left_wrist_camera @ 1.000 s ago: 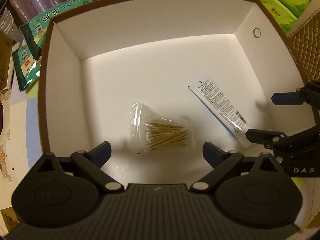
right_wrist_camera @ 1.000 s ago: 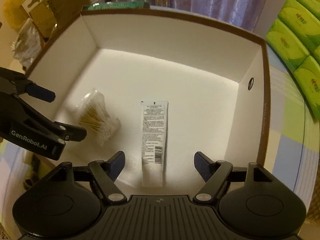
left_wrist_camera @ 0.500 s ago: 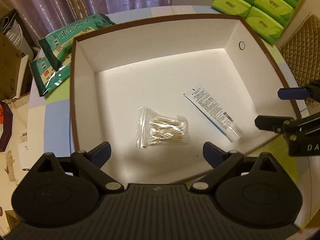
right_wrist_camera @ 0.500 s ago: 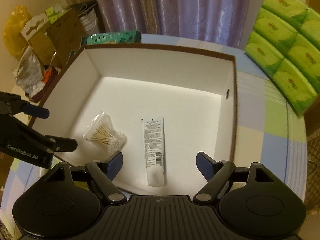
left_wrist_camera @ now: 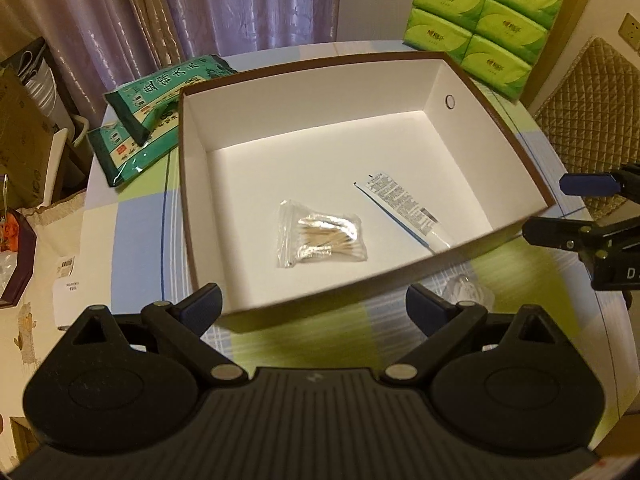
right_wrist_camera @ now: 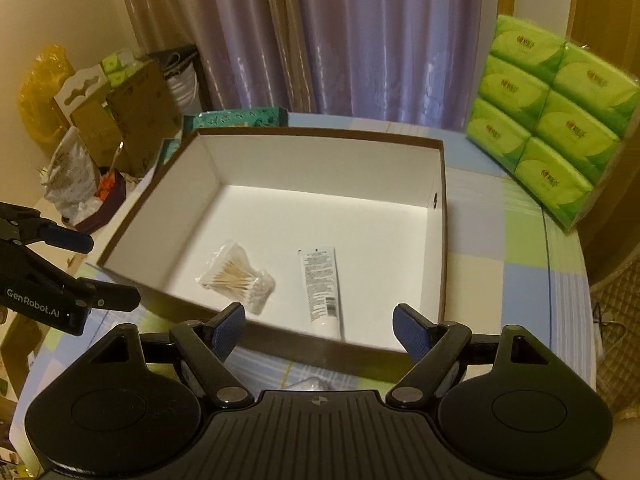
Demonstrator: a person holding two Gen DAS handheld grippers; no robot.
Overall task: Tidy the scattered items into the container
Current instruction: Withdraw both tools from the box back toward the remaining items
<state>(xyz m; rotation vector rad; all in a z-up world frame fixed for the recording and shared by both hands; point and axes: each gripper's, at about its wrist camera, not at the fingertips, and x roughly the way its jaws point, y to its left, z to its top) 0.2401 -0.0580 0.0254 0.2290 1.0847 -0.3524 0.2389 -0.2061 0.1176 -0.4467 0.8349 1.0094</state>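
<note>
From the left wrist, the left gripper hangs over the table's near edge, jaws spread and empty; the box holds a bag of cotton swabs and a tube near its front wall; the right gripper is spread too. From the right wrist, the right gripper gapes before the box; swabs left, tube right.
</note>
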